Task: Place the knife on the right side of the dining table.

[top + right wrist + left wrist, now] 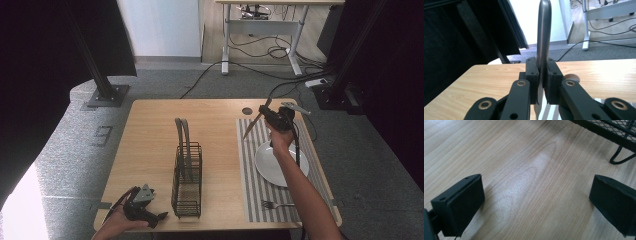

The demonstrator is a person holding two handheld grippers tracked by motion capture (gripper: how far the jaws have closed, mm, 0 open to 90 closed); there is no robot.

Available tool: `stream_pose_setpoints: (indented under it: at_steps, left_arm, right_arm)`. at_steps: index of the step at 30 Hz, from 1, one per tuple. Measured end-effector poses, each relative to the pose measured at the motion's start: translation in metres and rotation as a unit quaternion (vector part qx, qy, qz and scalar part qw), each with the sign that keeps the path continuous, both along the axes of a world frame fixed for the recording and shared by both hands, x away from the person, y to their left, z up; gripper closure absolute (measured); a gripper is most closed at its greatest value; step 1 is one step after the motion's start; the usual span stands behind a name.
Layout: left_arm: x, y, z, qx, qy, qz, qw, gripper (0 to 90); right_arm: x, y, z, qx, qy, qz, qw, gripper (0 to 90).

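— Wooden table (150, 150) at frame centre, dark curtains at both sides, cabled floor beyond. Near the right edge?

— Striped placemat (250, 165) with white plate (270, 167) and fork (272, 204). Above these, right gripper (267, 114) clenched on a table knife (251, 125), raised and slanting toward lower left, probably bound for the black wire caddy (187, 172) at centre.

— And lower left?

— Left gripper (150, 214) released, jaws wide, low over bare wood just beside the caddy, likely parked.

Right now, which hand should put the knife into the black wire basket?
The right. Its gripper is already shut on the knife, raised above the striped mat. The left gripper sits open and empty near the basket.
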State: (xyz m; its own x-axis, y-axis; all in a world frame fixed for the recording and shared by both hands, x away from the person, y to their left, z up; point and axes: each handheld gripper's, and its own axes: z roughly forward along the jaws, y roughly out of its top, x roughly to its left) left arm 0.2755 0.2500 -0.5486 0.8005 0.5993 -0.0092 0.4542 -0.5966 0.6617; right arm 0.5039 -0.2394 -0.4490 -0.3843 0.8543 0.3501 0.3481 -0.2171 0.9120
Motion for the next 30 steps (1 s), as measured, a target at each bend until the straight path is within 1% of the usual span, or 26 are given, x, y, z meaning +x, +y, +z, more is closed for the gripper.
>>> stream_pose_setpoints:
  at_steps: [3, 6, 9, 11, 14, 16, 19, 21, 24, 27, 30]
  left_arm:
    - [0.000, 0.000, 0.000, 0.000, 0.000, 0.000, 1.0000, 0.0]
    - [0.000, 0.000, 0.000, 0.000, 0.000, -0.001, 1.0000, 0.0]
    - [0.000, 0.000, 0.000, 0.000, 0.000, -0.001, 1.0000, 0.0]
    - [0.000, 0.000, 0.000, 0.000, 0.000, -0.001, 1.0000, 0.0]
    - [0.000, 0.000, 0.000, 0.000, 0.000, -0.001, 1.0000, 0.0]
    - [0.000, 0.000, 0.000, 0.000, 0.000, -0.001, 1.0000, 0.0]
    - [0.000, 0.000, 0.000, 0.000, 0.000, -0.001, 1.0000, 0.0]
    - [0.000, 0.000, 0.000, 0.000, 0.000, -0.001, 1.0000, 0.0]
    - [0.000, 0.000, 0.000, 0.000, 0.000, -0.001, 1.0000, 0.0]
    - [0.000, 0.000, 0.000, 0.000, 0.000, -0.001, 1.0000, 0.0]
    - [0.000, 0.000, 0.000, 0.000, 0.000, -0.001, 1.0000, 0.0]
  right_arm:
    - [0.002, -0.002, -0.001, 0.001, 0.001, -0.007, 1.0000, 82.7]
    - [0.005, -0.004, 0.001, -0.003, 0.010, -0.005, 0.9999, 82.6]
    - [0.008, -0.004, 0.006, -0.007, 0.004, -0.006, 1.0000, 82.7]
    - [0.009, -0.005, 0.008, -0.003, -0.006, -0.010, 0.9999, 82.6]
    - [0.013, -0.006, 0.009, -0.003, 0.006, -0.010, 0.9999, 82.7]
    - [0.016, -0.006, 0.009, -0.009, 0.008, -0.013, 0.9998, 82.6]
    - [0.020, -0.006, 0.010, -0.009, 0.010, -0.016, 0.9998, 82.7]
    - [0.021, -0.005, 0.009, -0.008, 0.003, -0.021, 0.9998, 82.7]
    - [0.023, -0.004, 0.007, -0.008, 0.002, -0.022, 0.9997, 82.7]
    - [0.025, -0.004, 0.004, -0.012, 0.006, -0.027, 0.9996, 82.7]
    - [0.028, -0.005, 0.001, -0.008, 0.011, -0.031, 0.9994, 82.6]
